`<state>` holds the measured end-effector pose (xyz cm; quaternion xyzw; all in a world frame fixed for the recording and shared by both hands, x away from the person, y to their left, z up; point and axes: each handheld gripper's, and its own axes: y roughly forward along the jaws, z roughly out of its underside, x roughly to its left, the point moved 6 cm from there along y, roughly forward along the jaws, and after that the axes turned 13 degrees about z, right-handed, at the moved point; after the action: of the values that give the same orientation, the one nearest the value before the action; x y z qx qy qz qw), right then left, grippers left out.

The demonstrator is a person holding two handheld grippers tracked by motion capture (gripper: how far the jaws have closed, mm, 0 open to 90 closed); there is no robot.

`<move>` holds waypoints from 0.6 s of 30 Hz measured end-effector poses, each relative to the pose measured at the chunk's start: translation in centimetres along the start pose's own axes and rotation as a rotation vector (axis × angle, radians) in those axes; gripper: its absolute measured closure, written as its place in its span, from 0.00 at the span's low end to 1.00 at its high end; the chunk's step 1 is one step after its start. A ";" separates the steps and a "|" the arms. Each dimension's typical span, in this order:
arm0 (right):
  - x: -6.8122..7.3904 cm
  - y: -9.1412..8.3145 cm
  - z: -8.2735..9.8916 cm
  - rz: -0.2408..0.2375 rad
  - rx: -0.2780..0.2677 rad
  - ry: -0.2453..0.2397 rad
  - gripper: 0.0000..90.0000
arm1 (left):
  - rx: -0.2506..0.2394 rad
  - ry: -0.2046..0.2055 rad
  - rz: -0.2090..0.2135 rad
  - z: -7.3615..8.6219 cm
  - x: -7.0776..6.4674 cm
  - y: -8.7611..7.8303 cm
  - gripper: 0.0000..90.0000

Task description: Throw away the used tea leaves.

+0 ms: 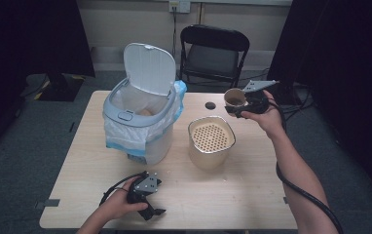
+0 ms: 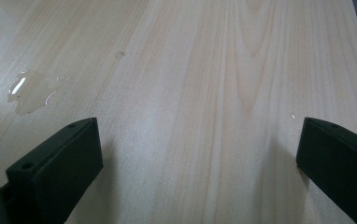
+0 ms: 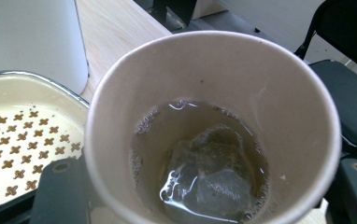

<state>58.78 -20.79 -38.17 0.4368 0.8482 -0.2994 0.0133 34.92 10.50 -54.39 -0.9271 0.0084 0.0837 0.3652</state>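
A paper cup (image 1: 234, 98) of tea, pinched upright in the right gripper (image 1: 245, 104), hangs at 1 o'clock from the strainer bin (image 1: 211, 141) while the left gripper (image 1: 151, 207) rests spread on the tabletop (image 1: 252, 195).

We find no text, label, brand, number or sign that can be read in any of these views; the bin (image 1: 142, 117), the paper cup (image 3: 214, 135) and the strainer container (image 1: 212, 139) bear no legible print, and the strainer's cross marks are only holes
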 end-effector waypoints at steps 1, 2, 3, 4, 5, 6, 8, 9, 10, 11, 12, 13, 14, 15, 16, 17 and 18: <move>0.1 0.0 -0.1 0.005 -0.001 -0.014 0.31 | 0.000 0.000 0.000 0.0 0.0 0.0 0.00; 0.2 0.0 -0.2 0.012 -0.005 -0.029 0.31 | 0.002 0.003 -0.004 0.0 0.0 0.0 0.00; 0.2 -0.1 -0.3 0.017 -0.009 -0.035 0.31 | -0.001 -0.001 0.001 0.0 0.0 0.0 0.00; 0.3 -0.2 -0.4 0.024 -0.015 -0.050 0.31 | 0.004 0.000 0.000 0.0 0.0 0.0 0.00; 0.3 -0.3 -0.5 0.030 -0.022 -0.060 0.31 | 0.005 0.004 0.000 0.0 0.0 0.0 0.00; 0.4 -0.4 -0.6 0.040 -0.029 -0.076 0.31 | 0.004 0.003 0.000 0.0 0.0 0.0 0.00; 0.5 -0.5 -0.7 0.060 -0.034 -0.118 0.31 | 0.005 0.003 0.000 0.0 0.0 0.0 0.00; 0.6 -0.6 -0.8 0.068 -0.036 -0.134 0.31 | 0.004 0.003 0.000 0.0 0.0 0.0 0.00; 0.8 -0.7 -0.9 0.078 -0.040 -0.161 0.32 | 0.003 0.003 0.000 0.0 0.0 0.0 0.00; 0.9 -0.8 -1.0 0.085 -0.045 -0.181 0.31 | 0.003 0.003 0.000 0.0 0.0 0.0 0.00; 1.0 -0.9 -1.0 0.088 -0.049 -0.194 0.31 | 0.005 0.006 -0.004 0.0 0.1 -0.1 0.00; 1.2 -1.0 -1.1 0.085 -0.052 -0.201 0.31 | 0.005 0.006 -0.004 0.0 0.1 -0.1 0.00; 1.4 -1.1 -1.2 0.089 -0.055 -0.210 0.31 | 0.004 0.006 -0.004 0.0 0.1 -0.1 0.00; 1.5 -1.2 -1.3 0.098 -0.056 -0.227 0.31 | 0.005 0.006 -0.004 0.0 0.1 -0.1 0.00; 1.7 -1.3 -1.3 0.097 -0.057 -0.239 0.32 | 0.003 0.003 0.000 0.0 0.0 0.0 0.00; 1.9 -1.3 -1.4 0.101 -0.059 -0.251 0.32 | 0.005 0.006 -0.003 0.0 0.1 -0.1 0.00; 2.1 -1.4 -1.5 0.111 -0.063 -0.275 0.32 | 0.004 0.006 -0.004 0.0 0.1 -0.1 0.00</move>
<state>56.78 -19.12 -36.87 0.4374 0.8218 -0.3285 0.1594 34.99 10.55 -54.37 -0.9266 0.0077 0.0803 0.3673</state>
